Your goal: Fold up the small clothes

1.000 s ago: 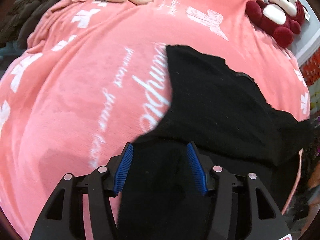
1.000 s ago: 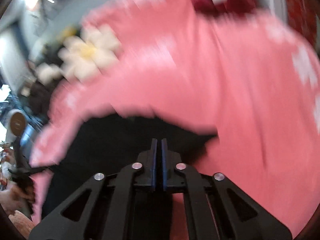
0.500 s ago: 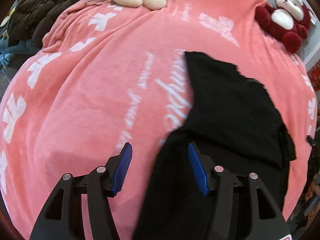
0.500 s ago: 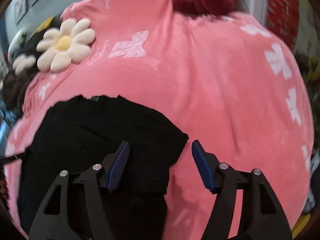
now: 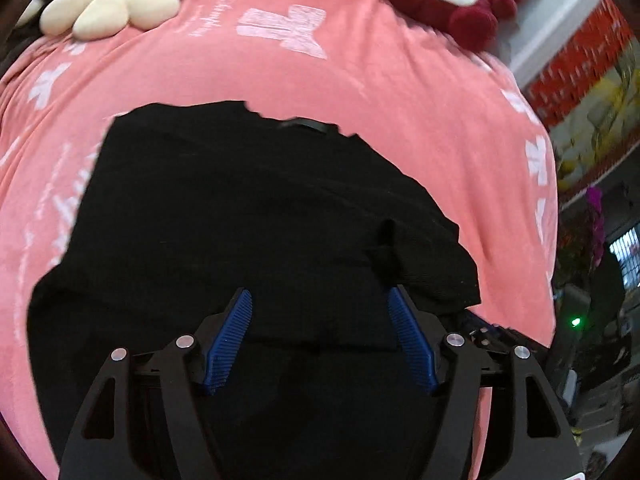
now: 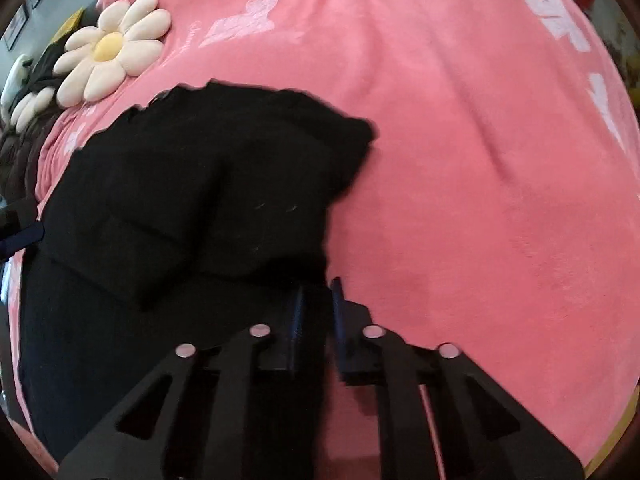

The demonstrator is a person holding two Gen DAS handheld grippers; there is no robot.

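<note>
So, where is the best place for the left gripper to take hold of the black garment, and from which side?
Probably the near left corner of the black garment, approached from the left, low over the pink blanket. That edge lies single and flat on the blanket, so one finger can slide under. The left gripper is open above it; the right gripper already pinches the right edge.
</note>
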